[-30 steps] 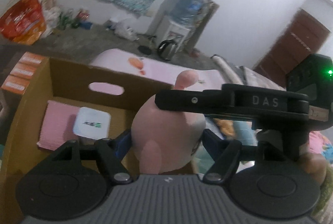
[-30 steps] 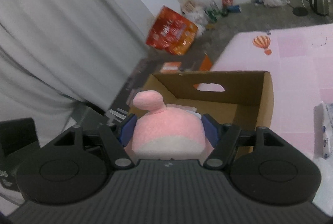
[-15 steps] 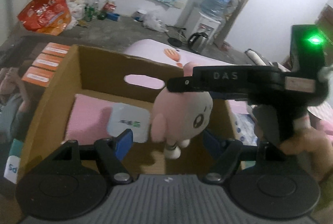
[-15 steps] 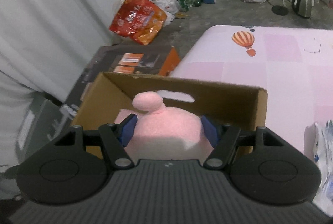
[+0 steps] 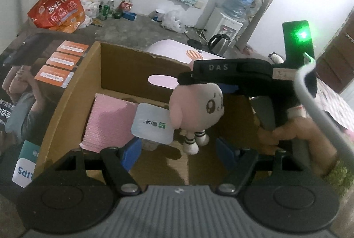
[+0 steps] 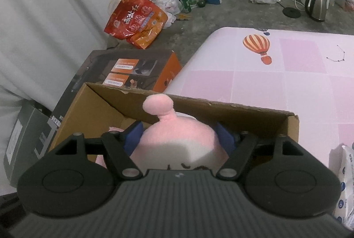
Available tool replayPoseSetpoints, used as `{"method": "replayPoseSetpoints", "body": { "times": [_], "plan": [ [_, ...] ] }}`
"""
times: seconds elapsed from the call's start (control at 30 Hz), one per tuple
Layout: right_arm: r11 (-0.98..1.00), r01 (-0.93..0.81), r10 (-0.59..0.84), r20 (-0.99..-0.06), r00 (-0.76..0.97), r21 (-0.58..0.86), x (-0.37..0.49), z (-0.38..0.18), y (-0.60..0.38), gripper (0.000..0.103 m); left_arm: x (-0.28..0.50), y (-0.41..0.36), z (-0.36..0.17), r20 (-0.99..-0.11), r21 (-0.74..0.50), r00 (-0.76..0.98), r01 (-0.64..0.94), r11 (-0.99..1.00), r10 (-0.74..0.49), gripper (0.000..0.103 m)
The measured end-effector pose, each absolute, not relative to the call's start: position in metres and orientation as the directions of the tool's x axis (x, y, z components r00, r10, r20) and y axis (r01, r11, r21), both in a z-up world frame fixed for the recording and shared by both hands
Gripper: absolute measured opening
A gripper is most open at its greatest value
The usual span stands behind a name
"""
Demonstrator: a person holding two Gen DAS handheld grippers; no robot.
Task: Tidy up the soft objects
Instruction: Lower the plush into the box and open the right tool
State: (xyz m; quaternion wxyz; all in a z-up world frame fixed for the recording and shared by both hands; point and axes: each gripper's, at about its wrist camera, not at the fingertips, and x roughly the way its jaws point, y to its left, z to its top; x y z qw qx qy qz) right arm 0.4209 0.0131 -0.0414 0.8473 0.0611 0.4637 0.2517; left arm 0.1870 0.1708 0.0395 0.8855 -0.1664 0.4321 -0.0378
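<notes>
Pink plush toy (image 5: 195, 109) | gripped by right tool (image 6: 177, 138), jaws just easing wider | over cardboard box (image 5: 73, 103), unreleased | left tool (image 5: 178, 154) empty, spread

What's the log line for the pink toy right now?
right gripper: grips plush, jaws just opening | plush: hangs over box | left gripper: open, empty

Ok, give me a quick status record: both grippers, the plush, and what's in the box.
right gripper: shut on plush toy, jaws have just been opening
plush position: hanging over cardboard box, feet look clear of its floor
left gripper: open, empty
box contents: pink sheet, white packet
</notes>
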Motion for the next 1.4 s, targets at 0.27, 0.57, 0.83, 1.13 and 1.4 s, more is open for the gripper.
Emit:
{"method": "replayPoseSetpoints", "body": {
  "times": [0.27,0.57,0.83,1.13,1.4],
  "plan": [
    [0.893,-0.386,0.417,-0.750,0.513,0.232,0.413,-0.034,0.007,0.067,0.186,0.166,0.040,-0.753,-0.318,0.627,-0.077,0.945,-0.202,0.076],
    [0.900,-0.381,0.386,-0.791,0.475,0.210,0.423,-0.048,0.021,0.068,0.185,0.168,0.040,-0.760,-0.312,0.622,-0.091,0.946,-0.191,0.076],
    [0.904,-0.365,0.376,-0.816,0.439,0.220,0.426,-0.047,0.025,0.068,0.183,0.170,0.039,-0.761,-0.317,0.619,-0.094,0.944,-0.194,0.076],
    [0.907,-0.341,0.383,-0.821,0.423,0.247,0.425,-0.045,0.018,0.076,0.185,0.171,0.039,-0.762,-0.318,0.619,-0.096,0.943,-0.194,0.076],
    [0.891,-0.333,0.438,-0.777,0.452,0.309,0.418,-0.029,0.007,0.080,0.185,0.171,0.037,-0.762,-0.313,0.619,-0.095,0.945,-0.190,0.076]
  ]
}}
